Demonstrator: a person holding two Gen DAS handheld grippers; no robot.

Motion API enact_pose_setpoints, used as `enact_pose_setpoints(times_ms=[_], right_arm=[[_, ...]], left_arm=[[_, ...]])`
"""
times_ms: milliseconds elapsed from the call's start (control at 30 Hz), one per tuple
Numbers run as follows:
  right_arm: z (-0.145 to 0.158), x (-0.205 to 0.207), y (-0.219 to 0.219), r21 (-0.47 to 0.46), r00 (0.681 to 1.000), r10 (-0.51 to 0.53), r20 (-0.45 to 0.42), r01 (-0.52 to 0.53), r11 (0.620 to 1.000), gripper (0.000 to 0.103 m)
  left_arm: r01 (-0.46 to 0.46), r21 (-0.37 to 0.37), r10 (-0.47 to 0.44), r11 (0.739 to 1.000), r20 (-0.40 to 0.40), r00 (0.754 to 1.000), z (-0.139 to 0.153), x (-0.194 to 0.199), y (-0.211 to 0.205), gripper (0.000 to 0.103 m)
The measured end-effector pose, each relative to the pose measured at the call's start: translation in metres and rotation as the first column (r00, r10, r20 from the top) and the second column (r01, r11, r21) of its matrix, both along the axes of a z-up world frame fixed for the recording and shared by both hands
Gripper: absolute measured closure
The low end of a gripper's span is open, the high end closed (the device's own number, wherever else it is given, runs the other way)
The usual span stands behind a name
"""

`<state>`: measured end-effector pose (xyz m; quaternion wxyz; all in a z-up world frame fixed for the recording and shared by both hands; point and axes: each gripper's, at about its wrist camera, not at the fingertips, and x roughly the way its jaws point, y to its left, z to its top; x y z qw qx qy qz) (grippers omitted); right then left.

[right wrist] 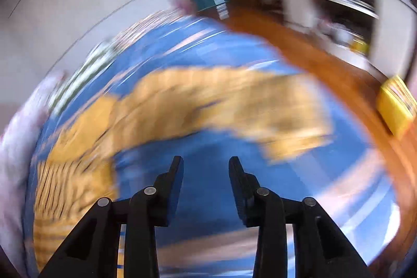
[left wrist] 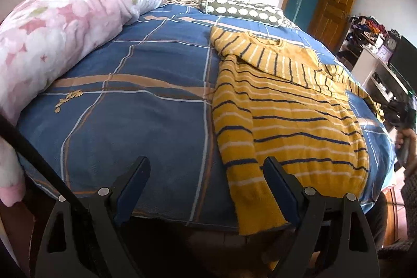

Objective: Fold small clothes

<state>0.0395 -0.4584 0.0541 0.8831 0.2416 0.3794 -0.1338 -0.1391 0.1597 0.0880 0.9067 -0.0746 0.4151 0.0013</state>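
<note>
A yellow sweater point(left wrist: 286, 111) with navy and white stripes lies on the blue plaid bed sheet point(left wrist: 135, 106). One sleeve is folded across its chest; its left side is folded in. My left gripper point(left wrist: 206, 168) is open and empty above the near bed edge, its right finger over the sweater's hem corner. The right wrist view is motion-blurred: the sweater point(right wrist: 208, 103) shows as a yellow smear on the sheet point(right wrist: 208, 186). My right gripper point(right wrist: 206, 166) is open and empty above bare sheet, short of the sweater. The right gripper also shows in the left wrist view point(left wrist: 401, 119) by the bed's right edge.
A pink floral quilt point(left wrist: 60, 38) is piled along the bed's left. A dotted bolster pillow point(left wrist: 242, 8) lies at the far end. A wooden door point(left wrist: 331, 7) and cluttered shelves point(left wrist: 370, 48) stand right of the bed. A yellow box point(right wrist: 396, 108) sits on the wooden floor.
</note>
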Motion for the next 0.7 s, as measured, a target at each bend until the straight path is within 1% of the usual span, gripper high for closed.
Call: enact_pose_setpoints(times_ms=[33,67,133,200,267,333,400,433,467,500,533,600,633,667,700], right_arm=[[0.000,-0.012,-0.023,0.018,0.999,-0.043,0.004,0.043,0.999,0.062],[-0.002,-0.019,-0.036,0.024,0.998,-0.063,0.002,0.063,0.998,0.062],[-0.006,-0.029,-0.049,0.012,0.998,-0.054,-0.016,0.054,0.998,0.060],[-0.012,-0.028,-0.043,-0.012,0.999,0.006,-0.041,-0.006,1.000,0.060],[-0.019,-0.018,-0.031,-0.039,0.996,0.064,-0.061,-0.067,0.997,0.059],[-0.028,-0.006,-0.025,-0.046,0.994,0.089,-0.059,-0.092,0.995,0.059],[-0.032,0.013,-0.023,-0.067,0.995,0.086,-0.053,-0.089,0.994,0.059],[-0.031,0.021,-0.022,-0.072,0.994,0.093,-0.051,-0.096,0.993,0.062],[-0.031,0.029,-0.021,-0.080,0.992,0.102,-0.067,-0.108,0.991,0.073],[-0.029,0.033,-0.021,-0.109,0.990,0.104,-0.096,-0.114,0.987,0.102],[-0.022,0.037,-0.019,-0.191,0.988,0.093,-0.126,-0.116,0.975,0.102],[-0.003,0.031,-0.017,-0.360,0.990,0.074,-0.121,-0.113,0.926,0.102],[0.011,0.024,-0.016,-0.478,0.993,0.038,-0.115,-0.089,0.874,0.102],[0.019,0.017,-0.017,-0.553,0.994,0.000,-0.109,-0.061,0.831,0.102],[0.027,0.008,-0.023,-0.642,0.991,-0.079,-0.106,-0.007,0.767,0.102]], left_arm=[[0.005,0.006,-0.005,1.000,-0.001,1.000,0.000,0.001,-0.003,0.016],[0.010,0.012,-0.010,1.000,-0.004,1.000,0.000,0.002,-0.006,0.016],[0.024,0.023,-0.024,0.999,-0.014,1.000,0.000,0.005,-0.014,0.016],[0.035,0.024,-0.034,0.999,-0.023,0.999,0.000,0.008,-0.021,0.016],[0.049,0.018,-0.048,0.999,-0.031,0.998,0.002,0.010,-0.029,0.016],[0.066,0.025,-0.065,0.998,-0.026,0.998,0.008,0.010,-0.038,0.016],[0.076,0.050,-0.075,0.996,-0.013,0.997,0.015,0.009,-0.045,0.016],[0.080,0.068,-0.080,0.994,-0.004,0.997,0.019,0.008,-0.049,0.016],[0.082,0.080,-0.082,0.993,0.002,0.997,0.021,0.007,-0.051,0.016],[0.083,0.092,-0.084,0.992,0.006,0.996,0.023,0.006,-0.053,0.016],[0.084,0.102,-0.085,0.991,0.010,0.996,0.025,0.006,-0.054,0.016],[0.081,0.109,-0.083,0.991,0.013,0.996,0.025,0.006,-0.055,0.016],[0.079,0.106,-0.081,0.991,0.012,0.997,0.025,0.008,-0.054,0.016],[0.076,0.101,-0.078,0.992,0.010,0.997,0.024,0.009,-0.054,0.016],[0.074,0.090,-0.075,0.993,0.006,0.997,0.022,0.010,-0.053,0.016]])
